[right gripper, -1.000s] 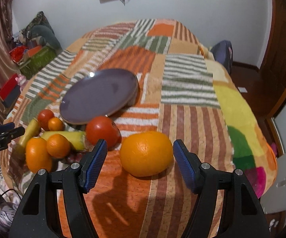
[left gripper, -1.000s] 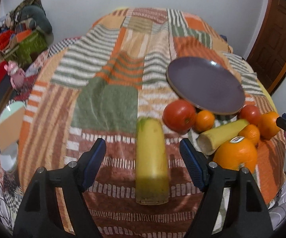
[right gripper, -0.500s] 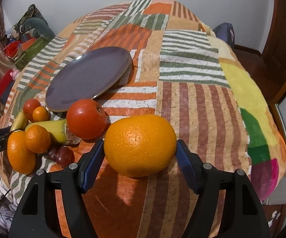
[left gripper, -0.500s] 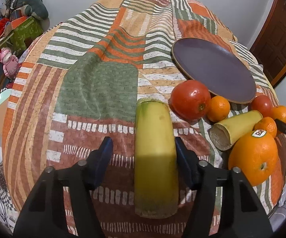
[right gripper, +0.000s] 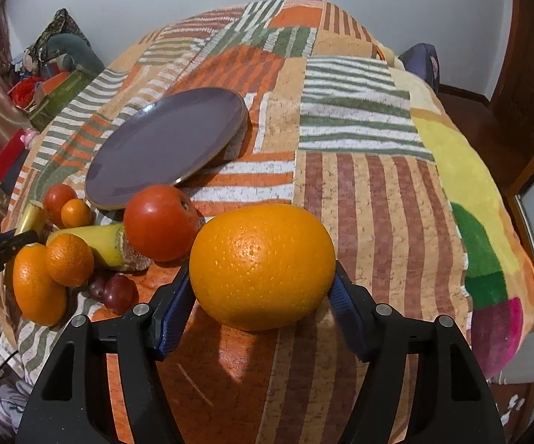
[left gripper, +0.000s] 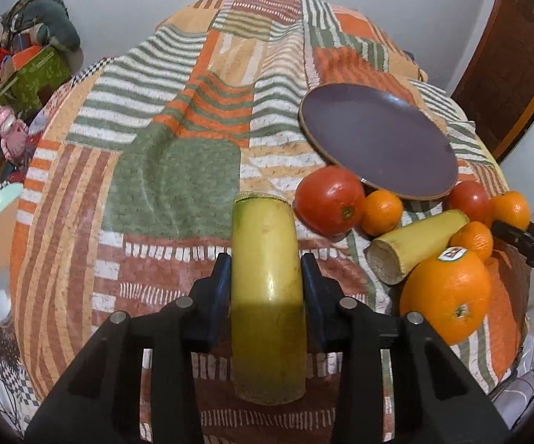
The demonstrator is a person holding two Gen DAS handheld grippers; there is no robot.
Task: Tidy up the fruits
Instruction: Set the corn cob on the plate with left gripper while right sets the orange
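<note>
My left gripper (left gripper: 266, 272) is shut on a yellow banana piece (left gripper: 267, 296) that lies lengthwise between the jaws. My right gripper (right gripper: 261, 286) is shut on a large orange (right gripper: 262, 264). A purple plate (left gripper: 378, 144) lies empty on the patchwork blanket; it also shows in the right wrist view (right gripper: 167, 144). Beside the plate lie a red tomato (left gripper: 328, 203), a second banana piece (left gripper: 417, 246), small tangerines (left gripper: 381, 211), a stickered orange (left gripper: 446, 296) and dark grapes (right gripper: 113, 290).
The blanket (left gripper: 170, 185) covers a bed with edges falling away at the front and sides. Clutter of boxes and toys (left gripper: 26, 70) sits at the far left. A wooden door (left gripper: 519, 63) stands at the right.
Both grippers moved forward and closed: the left jaws closed onto the banana piece, the right jaws closed onto the large orange.
</note>
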